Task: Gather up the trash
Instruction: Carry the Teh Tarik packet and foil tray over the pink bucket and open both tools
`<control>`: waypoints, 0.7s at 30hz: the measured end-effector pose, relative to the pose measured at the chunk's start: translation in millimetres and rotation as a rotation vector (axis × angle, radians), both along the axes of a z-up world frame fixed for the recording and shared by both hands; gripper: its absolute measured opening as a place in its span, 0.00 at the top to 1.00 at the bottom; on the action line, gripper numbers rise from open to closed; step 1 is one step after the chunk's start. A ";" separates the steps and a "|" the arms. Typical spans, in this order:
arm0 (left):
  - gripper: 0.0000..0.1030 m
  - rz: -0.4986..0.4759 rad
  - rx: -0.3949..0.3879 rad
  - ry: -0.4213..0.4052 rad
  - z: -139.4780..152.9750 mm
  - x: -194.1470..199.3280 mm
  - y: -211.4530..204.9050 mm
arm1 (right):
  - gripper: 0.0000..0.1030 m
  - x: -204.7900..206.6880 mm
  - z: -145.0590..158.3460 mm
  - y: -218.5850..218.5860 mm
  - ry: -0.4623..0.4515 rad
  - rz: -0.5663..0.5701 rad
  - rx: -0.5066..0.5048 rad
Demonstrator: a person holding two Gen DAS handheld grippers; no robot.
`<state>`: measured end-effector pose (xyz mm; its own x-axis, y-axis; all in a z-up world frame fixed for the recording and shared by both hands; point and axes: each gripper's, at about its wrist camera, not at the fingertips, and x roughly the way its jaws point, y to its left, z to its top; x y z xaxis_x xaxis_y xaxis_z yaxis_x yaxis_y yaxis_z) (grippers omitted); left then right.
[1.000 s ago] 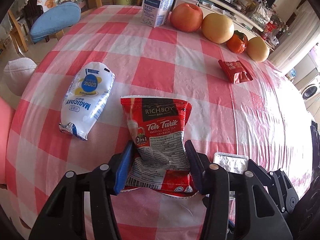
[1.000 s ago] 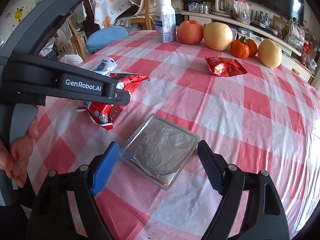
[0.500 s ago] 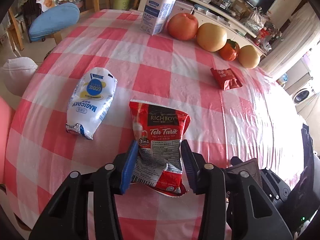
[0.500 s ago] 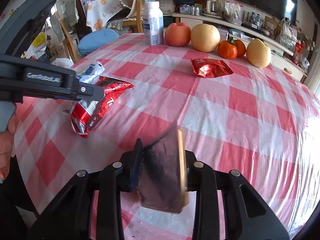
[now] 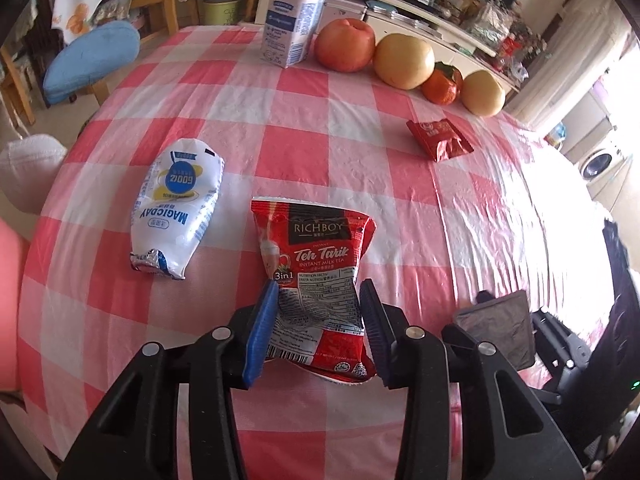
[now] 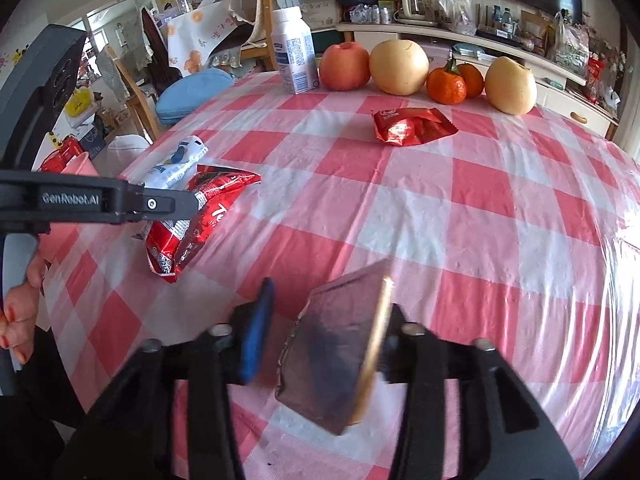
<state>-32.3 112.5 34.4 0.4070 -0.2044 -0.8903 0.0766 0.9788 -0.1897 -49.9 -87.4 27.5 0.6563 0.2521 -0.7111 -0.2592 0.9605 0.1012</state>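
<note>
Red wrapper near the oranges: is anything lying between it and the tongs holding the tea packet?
Nothing visible. Only bare checkered tablecloth lies between the left tongs and the small red wrapper. But those tongs are full: their jaws have just closed on the tea packet.

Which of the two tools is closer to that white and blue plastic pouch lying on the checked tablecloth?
Left. The left tool, clamped on the red tea sachet, sits right beside the white and blue plastic pouch. The right tool is further off, beyond the sachet.
</note>
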 end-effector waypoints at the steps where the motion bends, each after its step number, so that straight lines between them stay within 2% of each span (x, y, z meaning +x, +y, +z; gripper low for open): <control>1: 0.56 -0.013 0.028 -0.006 -0.6 -0.6 -3.6 | 0.47 -0.7 0.8 -1.2 0.005 0.000 0.012; 6: 0.50 -0.061 0.148 -0.029 -6.0 -1.2 -16.0 | 0.47 -1.8 1.7 -10.6 0.027 -0.018 0.079; 8: 0.48 -0.065 0.164 -0.012 -13.1 0.4 -17.8 | 0.54 -2.5 2.7 -14.4 0.026 -0.035 0.095; 10: 0.46 -0.072 0.176 -0.018 -16.9 0.7 -18.9 | 0.68 -4.1 4.6 -17.5 0.020 -0.051 0.102; 11: 0.46 -0.084 0.195 -0.023 -17.7 0.6 -21.4 | 0.71 -5.1 5.8 -18.3 0.015 -0.054 0.100; 12: 0.47 -0.092 0.203 -0.027 -18.5 0.3 -23.2 | 0.80 -6.2 6.9 -18.3 0.009 -0.057 0.093; 16: 0.50 -0.112 0.184 -0.041 -17.8 -2.5 -23.8 | 0.89 -10.2 11.0 -16.0 -0.011 -0.051 0.077; 21: 0.51 -0.120 0.119 -0.033 -16.4 -4.7 -19.3 | 0.90 -13.3 14.2 -6.3 -0.025 -0.035 0.037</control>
